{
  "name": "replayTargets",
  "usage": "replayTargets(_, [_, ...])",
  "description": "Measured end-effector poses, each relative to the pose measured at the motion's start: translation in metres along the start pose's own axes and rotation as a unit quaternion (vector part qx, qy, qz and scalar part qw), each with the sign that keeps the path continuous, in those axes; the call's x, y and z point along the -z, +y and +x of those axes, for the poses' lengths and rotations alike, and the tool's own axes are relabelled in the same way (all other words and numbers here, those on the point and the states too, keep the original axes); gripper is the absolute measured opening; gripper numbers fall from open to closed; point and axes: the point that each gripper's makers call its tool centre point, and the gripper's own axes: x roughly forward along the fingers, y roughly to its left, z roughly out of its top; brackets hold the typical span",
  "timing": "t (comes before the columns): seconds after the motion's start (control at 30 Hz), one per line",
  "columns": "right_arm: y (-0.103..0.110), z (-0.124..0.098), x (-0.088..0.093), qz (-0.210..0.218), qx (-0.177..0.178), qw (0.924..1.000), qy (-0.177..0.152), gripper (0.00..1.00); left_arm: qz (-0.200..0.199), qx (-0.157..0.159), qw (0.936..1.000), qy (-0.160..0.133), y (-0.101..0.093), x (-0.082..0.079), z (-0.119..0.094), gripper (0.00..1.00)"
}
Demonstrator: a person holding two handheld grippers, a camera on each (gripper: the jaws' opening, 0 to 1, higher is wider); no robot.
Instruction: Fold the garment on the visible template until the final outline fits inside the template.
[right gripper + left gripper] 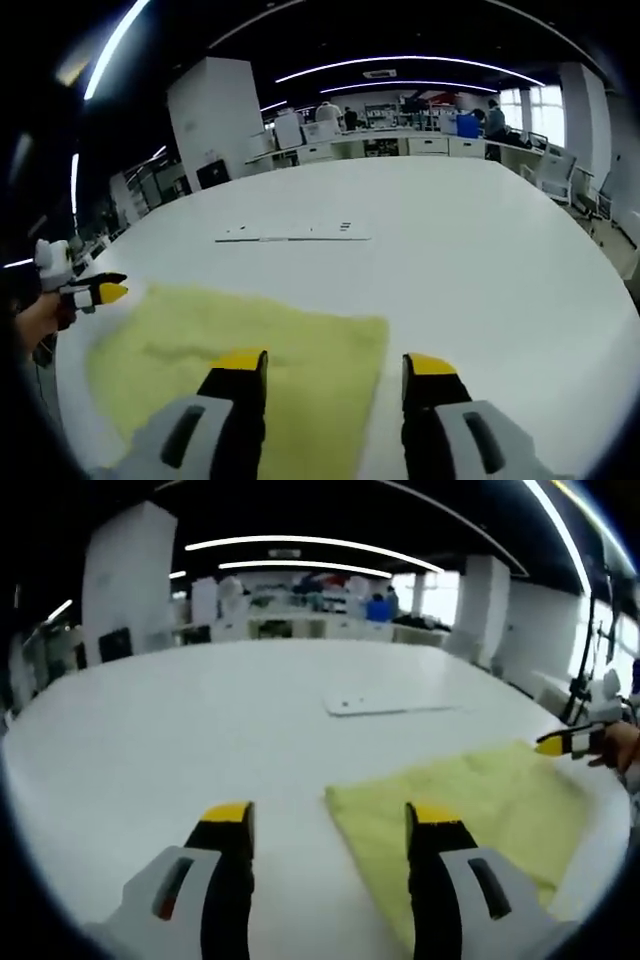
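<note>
A pale yellow-green garment (480,795) lies flat on the white table (200,720) as a rough rectangle. In the left gripper view my left gripper (330,815) is open above the cloth's near left corner, its right jaw over the fabric and its left jaw over bare table. My right gripper (565,742), held by a hand, shows at the cloth's far right edge. In the right gripper view my right gripper (335,362) is open over the garment (230,340) at its right edge, and my left gripper (95,292) shows at the cloth's far left corner. Neither holds cloth.
A thin white flat sheet (385,702), the template (295,235), lies on the table beyond the garment, apart from it. Desks, chairs and people stand far behind the table. The table edge curves close on the garment's outer side.
</note>
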Motion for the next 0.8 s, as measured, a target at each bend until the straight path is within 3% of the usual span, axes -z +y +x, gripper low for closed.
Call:
replayTargets(0.17, [0.009,-0.016,0.009,-0.015,-0.013,0.9997,0.015,0.64,0.001,0.021,0.9998,-0.002,-0.005,0.002,-0.017,0.64])
replayTargets(0.37, [0.022,-0.039,0.024,-0.01,-0.036,0.9989,0.03,0.68,0.043,0.059,0.9972,0.015,-0.019,0.014,-0.037,0.65])
replayTargets(0.8, [0.041,-0.078,0.06,-0.003,-0.074,0.9961,0.048,0.62,0.064,0.088,0.9935,0.034,-0.032,0.04,-0.074,0.62])
